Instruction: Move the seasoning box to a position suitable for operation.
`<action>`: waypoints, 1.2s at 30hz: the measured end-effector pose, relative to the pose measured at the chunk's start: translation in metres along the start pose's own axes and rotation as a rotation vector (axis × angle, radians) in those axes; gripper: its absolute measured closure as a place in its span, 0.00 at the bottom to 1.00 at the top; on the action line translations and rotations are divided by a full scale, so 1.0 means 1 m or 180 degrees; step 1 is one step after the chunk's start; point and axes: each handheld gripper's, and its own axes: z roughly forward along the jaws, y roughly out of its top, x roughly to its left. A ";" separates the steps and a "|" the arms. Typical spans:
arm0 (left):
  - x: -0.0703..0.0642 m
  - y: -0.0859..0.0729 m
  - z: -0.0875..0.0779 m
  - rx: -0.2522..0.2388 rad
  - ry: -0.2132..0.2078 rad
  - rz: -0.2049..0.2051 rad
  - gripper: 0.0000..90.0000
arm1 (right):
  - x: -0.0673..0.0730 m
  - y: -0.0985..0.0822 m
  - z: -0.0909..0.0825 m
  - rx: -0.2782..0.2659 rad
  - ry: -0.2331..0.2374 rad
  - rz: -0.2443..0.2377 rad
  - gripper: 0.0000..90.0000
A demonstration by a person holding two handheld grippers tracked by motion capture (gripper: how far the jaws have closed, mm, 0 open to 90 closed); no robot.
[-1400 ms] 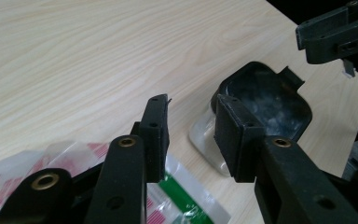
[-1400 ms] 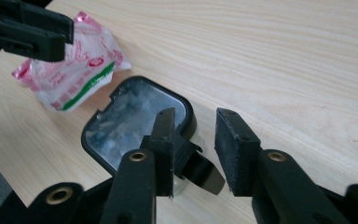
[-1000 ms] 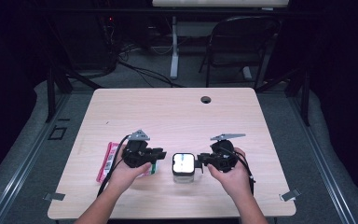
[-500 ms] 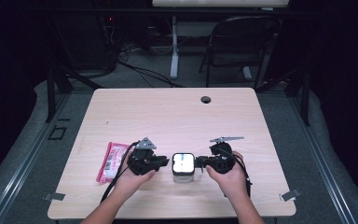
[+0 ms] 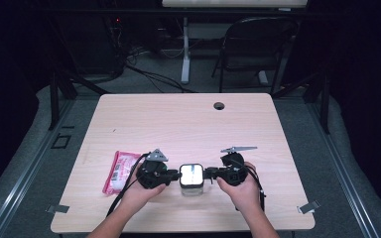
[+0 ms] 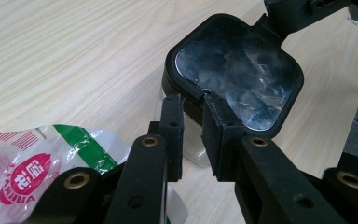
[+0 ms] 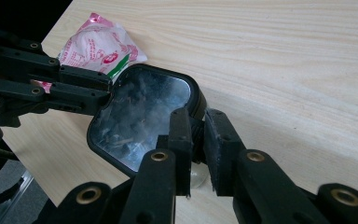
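Note:
A clear container with a black-rimmed lid [image 5: 191,174] stands near the table's front edge, between both grippers. My left gripper [image 5: 174,174] meets it from the left. Its jaws have just been closing and now pinch the lid's rim [image 6: 237,79] between the pads, seen at my left gripper [image 6: 193,126] in its own view. From the right, my right gripper [image 5: 207,173] is shut on the opposite edge of the lid [image 7: 140,116], with the rim between its pads at my right gripper [image 7: 195,135]. A pink and white snack packet [image 5: 119,171] lies flat just left of my left hand.
The packet [image 6: 37,158] sits right behind the left jaws and reaches the lid's far corner in the right gripper view [image 7: 100,46]. A round cable hole [image 5: 219,105] is at the table's far edge. A folding chair [image 5: 258,49] stands beyond the table.
My left gripper has edged right, up against the container, and more of the packet shows beside it. The container and the right hand have stayed in place.

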 end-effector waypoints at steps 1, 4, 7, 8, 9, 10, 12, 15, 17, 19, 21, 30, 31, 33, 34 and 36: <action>0.000 0.000 0.000 -0.0003 0.0005 0.0002 0.86 | 0.000 0.000 0.000 0.0000 0.0000 0.0000 0.91; 0.001 -0.001 0.000 0.0011 0.0037 0.0021 0.86 | -0.001 0.000 0.000 -0.0001 0.0019 0.0005 0.91; 0.001 -0.002 0.001 0.0023 0.0041 0.0014 0.88 | -0.002 0.000 0.000 0.0004 0.0041 0.0009 0.91; 0.002 -0.002 0.001 0.0056 0.0021 0.0033 0.89 | -0.002 0.000 0.000 0.0007 0.0043 0.0006 0.91; 0.002 -0.002 0.001 0.0072 0.0011 0.0032 0.89 | -0.002 0.000 0.000 0.0007 0.0043 0.0006 0.91; 0.003 -0.003 0.001 0.0097 -0.0004 0.0030 0.89 | -0.002 0.000 0.000 0.0004 0.0041 0.0008 0.91; 0.003 -0.003 0.002 0.0140 -0.0026 0.0037 0.92 | -0.001 -0.001 0.000 0.0007 0.0033 0.0009 0.91; 0.002 -0.004 0.004 0.0254 -0.0044 0.0083 0.93 | -0.001 -0.001 0.000 -0.0011 0.0022 0.0010 0.91; 0.001 -0.005 0.005 0.0301 -0.0044 0.0107 0.93 | -0.001 -0.002 0.000 -0.0026 0.0032 0.0023 0.91; 0.001 -0.005 0.006 0.0320 -0.0058 0.0109 0.93 | -0.002 -0.002 0.000 -0.0021 0.0040 0.0033 0.91; 0.002 -0.005 0.004 0.0315 -0.0112 0.0117 0.93 | -0.002 -0.002 -0.001 -0.0027 0.0044 0.0043 0.91; 0.003 -0.003 -0.002 0.0262 -0.0237 0.0133 0.93 | -0.001 -0.003 0.000 -0.0049 0.0022 0.0064 0.92; 0.002 -0.003 -0.002 0.0234 -0.0226 0.0118 0.93 | -0.001 -0.003 -0.001 -0.0045 0.0017 0.0063 0.92; 0.002 -0.003 -0.004 0.0205 -0.0178 0.0115 0.93 | -0.001 -0.004 -0.001 -0.0046 0.0014 0.0062 0.92; 0.002 -0.002 -0.004 0.0191 -0.0234 0.0106 0.93 | -0.001 -0.004 -0.001 -0.0046 0.0012 0.0068 0.92; 0.003 -0.002 -0.005 0.0161 -0.0246 0.0098 0.93 | -0.001 -0.004 -0.001 -0.0053 0.0019 0.0077 0.92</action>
